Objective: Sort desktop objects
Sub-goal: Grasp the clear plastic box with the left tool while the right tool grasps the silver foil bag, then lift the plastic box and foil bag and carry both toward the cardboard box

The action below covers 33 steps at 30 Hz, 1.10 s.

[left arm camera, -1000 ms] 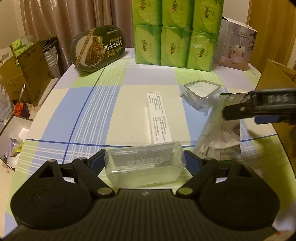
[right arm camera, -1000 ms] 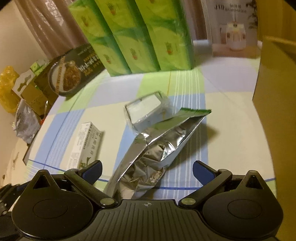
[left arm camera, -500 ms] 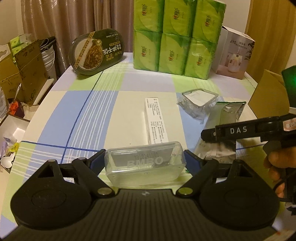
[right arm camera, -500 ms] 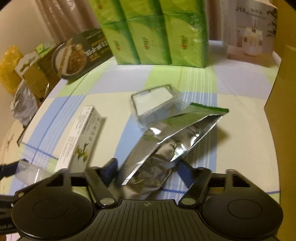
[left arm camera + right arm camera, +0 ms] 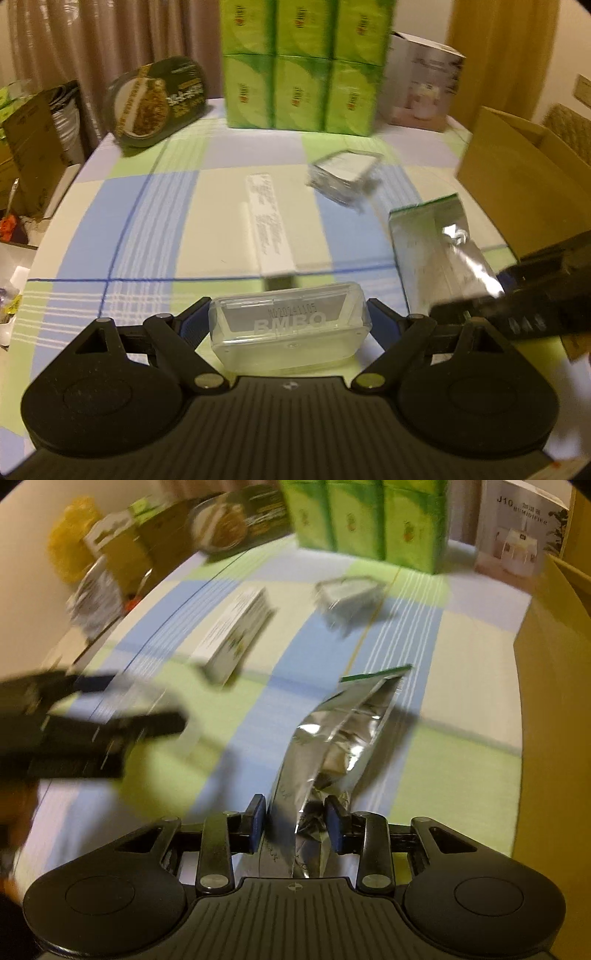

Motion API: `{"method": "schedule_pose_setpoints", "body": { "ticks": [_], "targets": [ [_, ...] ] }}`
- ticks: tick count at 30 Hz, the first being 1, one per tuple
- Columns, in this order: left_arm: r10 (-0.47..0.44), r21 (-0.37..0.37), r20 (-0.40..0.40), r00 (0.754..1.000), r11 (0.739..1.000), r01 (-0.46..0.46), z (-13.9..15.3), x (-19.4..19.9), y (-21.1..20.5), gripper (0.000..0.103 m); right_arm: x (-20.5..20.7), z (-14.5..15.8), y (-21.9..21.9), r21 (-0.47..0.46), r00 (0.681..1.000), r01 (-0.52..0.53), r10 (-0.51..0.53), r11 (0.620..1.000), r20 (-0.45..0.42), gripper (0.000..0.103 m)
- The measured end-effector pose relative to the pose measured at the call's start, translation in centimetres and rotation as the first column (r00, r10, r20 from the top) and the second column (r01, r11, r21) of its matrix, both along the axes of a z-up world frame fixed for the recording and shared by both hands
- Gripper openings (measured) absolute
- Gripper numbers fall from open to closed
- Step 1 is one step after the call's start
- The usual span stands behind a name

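Left wrist view: the left gripper (image 5: 290,325) clamps a clear plastic case (image 5: 289,328) across its long sides, the case lying crosswise between the fingers above the checked worktop (image 5: 147,229). Beyond it, from left to right, lie a long white carton (image 5: 269,225) with its long axis running away from the camera, a small wrapped clear box (image 5: 345,173), and the silver foil pouch (image 5: 439,251), whose near end enters the right gripper (image 5: 517,310) at the frame's right edge. Right wrist view: the jaws of that gripper (image 5: 295,825) have just been closing and now pinch the crumpled lower end of the pouch (image 5: 332,746) (whether the hold is firm cannot be told through the blur). The pouch's long axis runs straight ahead along the fingers, green-edged mouth farthest away. A brown cardboard box (image 5: 550,709) stands just to the right, nearer the right hand, and is the likely destination.
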<state>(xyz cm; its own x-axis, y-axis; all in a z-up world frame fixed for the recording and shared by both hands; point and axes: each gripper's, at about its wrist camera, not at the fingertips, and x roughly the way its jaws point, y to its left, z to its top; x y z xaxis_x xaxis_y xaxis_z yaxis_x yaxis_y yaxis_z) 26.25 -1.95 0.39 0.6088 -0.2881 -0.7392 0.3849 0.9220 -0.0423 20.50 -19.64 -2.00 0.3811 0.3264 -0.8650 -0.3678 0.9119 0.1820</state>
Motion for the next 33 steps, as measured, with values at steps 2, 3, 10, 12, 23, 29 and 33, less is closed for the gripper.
{"method": "schedule_pose_setpoints", "body": {
  "ticks": [2, 3, 10, 12, 23, 29, 33],
  "targets": [
    [-0.025, -0.007, -0.001, 1.000, 1.000, 0.025, 0.4, -1.3, 0.0, 0.085, -2.7, 0.4, -0.5, -0.009, 0.999, -0.033, 0.033, 0.999, -0.005, 0.031],
    [-0.034, -0.012, -0.001, 0.999, 0.999, 0.034, 0.6, -2.0, -0.1, 0.085, -4.0, 0.5, -0.7, -0.018, 0.999, -0.045, 0.045, 0.999, 0.000, 0.031],
    [-0.093, 0.000, -0.036, 0.995, 0.996, 0.093, 0.0, -6.9, -0.8, 0.085, -7.8, 1.5, -1.1, -0.054, 0.994, -0.033, 0.038, 0.998, 0.100, 0.087],
    [-0.100, 0.005, -0.036, 0.994, 0.995, 0.100, -0.1, -8.1, -0.9, 0.085, -7.1, 1.1, -1.2, -0.066, 0.995, -0.006, 0.013, 0.998, 0.101, 0.087],
    [-0.052, 0.032, -0.052, 0.997, 0.998, 0.054, -1.5, -7.9, 0.3, 0.085, -3.4, -0.7, -0.5, -0.050, 0.999, -0.026, 0.028, 0.998, 0.030, 0.088],
    [-0.059, 0.025, -0.043, 0.997, 0.998, 0.060, -1.5, -7.7, 0.2, 0.085, -2.1, -1.9, 0.8, -0.089, 0.998, -0.061, 0.063, 0.994, 0.020, 0.088],
    [-0.062, 0.021, -0.044, 0.997, 0.998, 0.063, -1.5, -7.5, 0.3, 0.085, -1.6, -2.4, 1.2, -0.095, 0.997, -0.074, 0.075, 0.993, 0.014, 0.087]
  ]
}}
